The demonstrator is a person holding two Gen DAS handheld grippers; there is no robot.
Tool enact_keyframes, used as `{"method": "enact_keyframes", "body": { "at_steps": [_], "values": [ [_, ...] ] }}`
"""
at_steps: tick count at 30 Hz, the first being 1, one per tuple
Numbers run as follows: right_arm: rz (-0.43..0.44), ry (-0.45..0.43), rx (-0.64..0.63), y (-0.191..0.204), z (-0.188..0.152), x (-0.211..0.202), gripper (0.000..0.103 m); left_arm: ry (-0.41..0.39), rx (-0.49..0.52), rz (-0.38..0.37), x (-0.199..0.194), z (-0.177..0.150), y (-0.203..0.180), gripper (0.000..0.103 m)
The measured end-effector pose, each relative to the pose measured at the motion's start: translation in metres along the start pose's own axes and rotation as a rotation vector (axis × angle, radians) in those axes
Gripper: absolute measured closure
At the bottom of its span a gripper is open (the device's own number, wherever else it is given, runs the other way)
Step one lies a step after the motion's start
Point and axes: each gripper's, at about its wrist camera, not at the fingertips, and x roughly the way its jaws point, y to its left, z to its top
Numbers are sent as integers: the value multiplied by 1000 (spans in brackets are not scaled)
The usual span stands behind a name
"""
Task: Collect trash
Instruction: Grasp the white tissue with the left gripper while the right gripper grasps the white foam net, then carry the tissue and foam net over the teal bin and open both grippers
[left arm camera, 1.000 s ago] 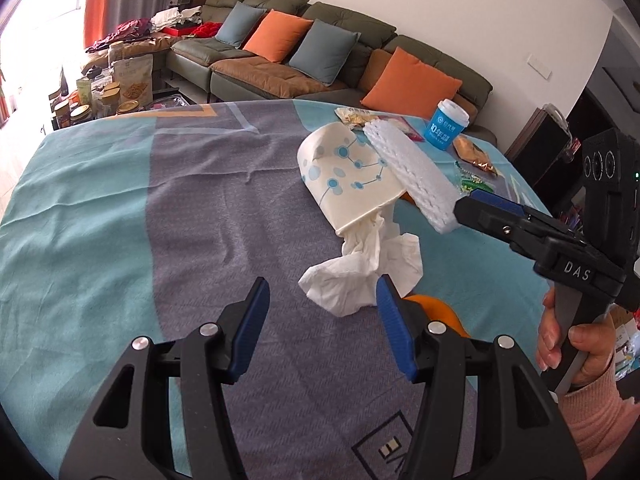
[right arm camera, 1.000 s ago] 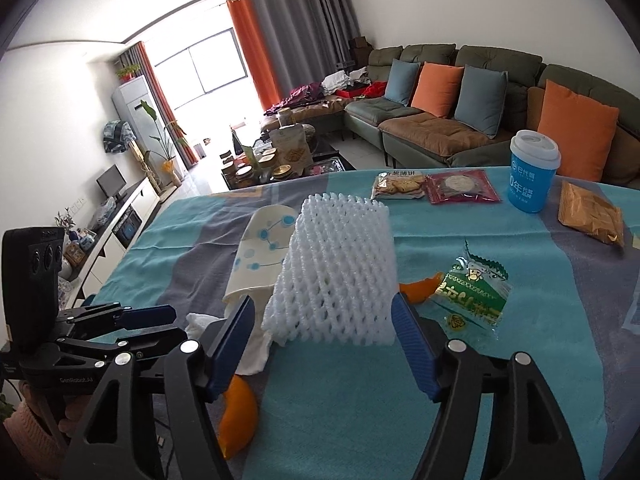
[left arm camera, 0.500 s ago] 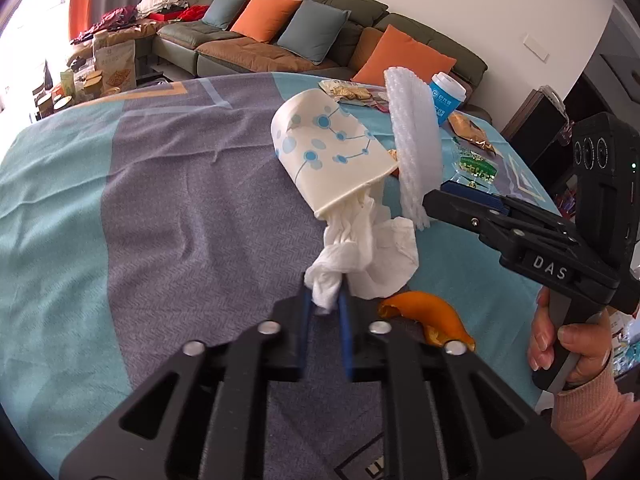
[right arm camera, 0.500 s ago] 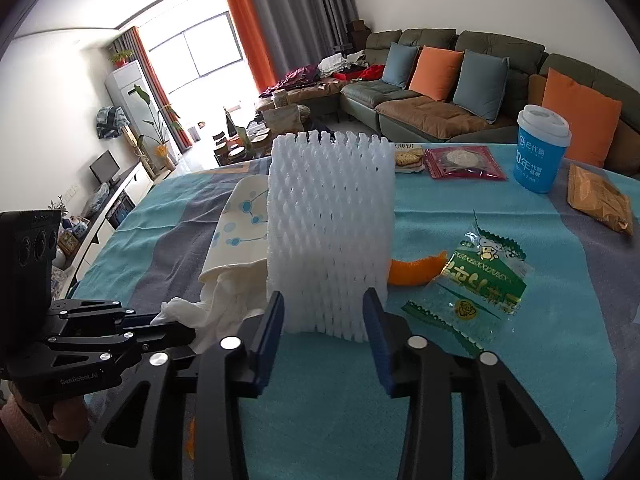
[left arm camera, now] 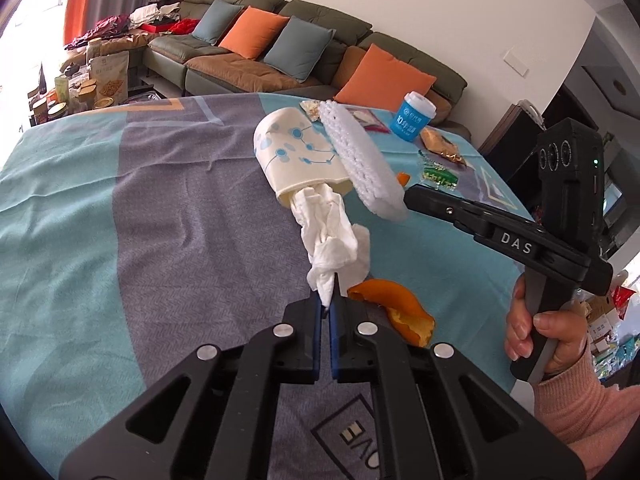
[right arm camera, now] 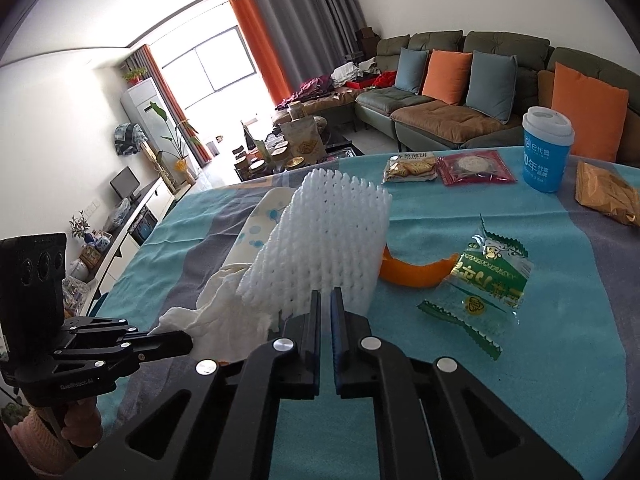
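Observation:
A crumpled white tissue (left arm camera: 332, 232) hangs out of a tipped paper cup (left arm camera: 300, 156) with blue dots. My left gripper (left arm camera: 326, 306) pinches the tissue's lower end, its jaws just closing tight on it. A white foam net sleeve (right arm camera: 332, 240) stands tilted beside the cup, and my right gripper (right arm camera: 326, 300) grips its near edge, jaws closing the last bit. In the left wrist view the right gripper (left arm camera: 408, 196) holds the foam net (left arm camera: 360, 164) from the right. The left gripper (right arm camera: 186, 342) shows at the lower left of the right wrist view, at the tissue (right arm camera: 212, 316).
An orange peel (left arm camera: 400, 308) lies just right of the left gripper, another peel (right arm camera: 416, 272) behind the foam net. A green wrapper (right arm camera: 484, 284), a blue lidded cup (right arm camera: 546, 152) and several snack packets (right arm camera: 410, 168) sit farther back on the teal-and-grey tablecloth (left arm camera: 120, 200).
Both grippers went from wide open to shut: the left on the tissue, the right on the foam net. The net rose from lying flat, and the tissue is pulled taut from the cup.

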Motion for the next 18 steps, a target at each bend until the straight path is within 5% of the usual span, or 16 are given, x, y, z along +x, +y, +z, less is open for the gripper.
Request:
{"method": "enact_keyframes", "body": {
  "at_steps": [1, 4, 5, 18],
  "values": [
    [-1, -2, -1, 1, 1, 0, 95, -7, 0, -3, -4, -2, 0, 100],
    [-17, -15, 10, 1, 3, 0, 57, -24, -2, -10, -16, -8, 2, 100],
    [-21, -19, 20, -1, 4, 0, 54, -29, -4, -13, -20, -10, 3, 100],
    [170, 76, 222, -26, -1, 26, 54, -107, -70, -3, -72, -36, 29, 100]
  ]
}}
